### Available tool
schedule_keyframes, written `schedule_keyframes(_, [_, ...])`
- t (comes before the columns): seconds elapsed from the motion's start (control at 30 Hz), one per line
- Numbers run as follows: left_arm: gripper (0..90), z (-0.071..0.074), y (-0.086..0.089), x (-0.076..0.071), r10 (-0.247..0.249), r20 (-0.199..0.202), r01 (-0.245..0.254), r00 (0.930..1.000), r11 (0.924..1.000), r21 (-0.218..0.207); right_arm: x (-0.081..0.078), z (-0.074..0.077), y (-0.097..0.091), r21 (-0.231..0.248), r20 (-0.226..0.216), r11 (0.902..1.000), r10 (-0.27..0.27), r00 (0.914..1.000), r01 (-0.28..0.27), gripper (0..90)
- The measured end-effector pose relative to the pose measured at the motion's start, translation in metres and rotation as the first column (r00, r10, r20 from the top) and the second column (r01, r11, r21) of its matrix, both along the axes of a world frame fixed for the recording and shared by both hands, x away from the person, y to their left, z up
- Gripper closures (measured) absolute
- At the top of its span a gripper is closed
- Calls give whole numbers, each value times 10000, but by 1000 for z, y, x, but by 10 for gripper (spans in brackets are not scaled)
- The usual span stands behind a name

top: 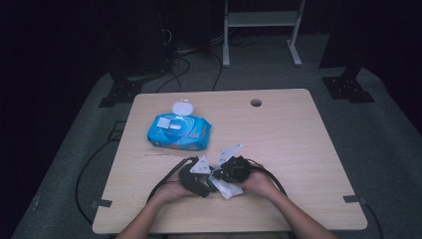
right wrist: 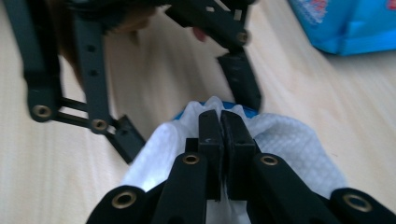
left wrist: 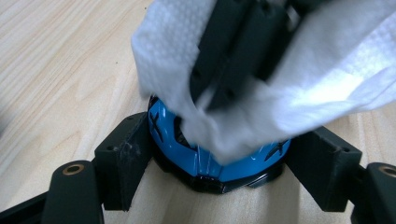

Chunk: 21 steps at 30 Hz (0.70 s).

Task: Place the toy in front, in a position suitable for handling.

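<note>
A small round blue and black object (left wrist: 205, 163) sits on the wooden table (top: 278, 134) between the jaws of my left gripper (left wrist: 219, 165), and both pads press on its sides. My right gripper (right wrist: 219, 123) is shut on a white wet wipe (right wrist: 289, 144), which drapes around its jaws. In the left gripper view the wipe (left wrist: 327, 70) lies pressed on top of the blue object and hides most of it. In the high view both grippers meet near the table's front middle, the left gripper (top: 199, 180) facing the right gripper (top: 231, 170), with the wipe (top: 228, 189) hanging between them.
A blue pack of wet wipes (top: 179, 132) lies at the left middle of the table, its white lid (top: 182, 107) flipped open. A cable hole (top: 256, 102) sits near the far edge. Cables trail off the front edge from both grippers.
</note>
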<state>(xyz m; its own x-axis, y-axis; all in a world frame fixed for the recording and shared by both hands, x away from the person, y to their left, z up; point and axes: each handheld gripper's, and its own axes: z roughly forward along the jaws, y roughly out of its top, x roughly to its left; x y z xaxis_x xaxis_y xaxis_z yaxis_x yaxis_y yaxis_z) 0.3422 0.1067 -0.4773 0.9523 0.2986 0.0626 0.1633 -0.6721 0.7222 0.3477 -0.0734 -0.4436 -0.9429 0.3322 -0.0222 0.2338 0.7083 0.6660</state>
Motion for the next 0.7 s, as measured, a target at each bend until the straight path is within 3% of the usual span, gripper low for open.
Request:
schedule_keyframes(0.13, [247,0,-1,0,-9,-17,9,10000,10000,-21,3,3,-5,-122,3,9991,-415,9991,415,867])
schedule_keyframes(0.27, [248,0,-1,0,-74,8,74,10000,10000,58,-4,-5,15,-64,-91,9988,481,9988,-482,867])
schedule_keyframes(0.37, [248,0,-1,0,-66,-7,66,10000,10000,14,-5,-6,24,-279,-31,9956,899,9959,-900,867])
schedule_keyframes(0.43, [248,0,-1,0,7,-18,-7,10000,10000,-19,-1,-3,18,-317,41,9971,694,9976,-692,867])
schedule_keyframes(0.5, [248,0,-1,0,4,-37,-4,10000,10000,-51,5,1,5,-538,519,9985,104,9986,-76,868])
schedule_keyframes(0.57, [248,-1,-2,0,-6,-24,6,10000,10000,-59,10,3,-4,-412,450,9982,-405,9982,424,868])
schedule_keyframes(0.7, [247,0,-1,0,11,-63,-11,10000,10000,-36,9,-1,7,-442,403,9979,-452,9982,470,868])
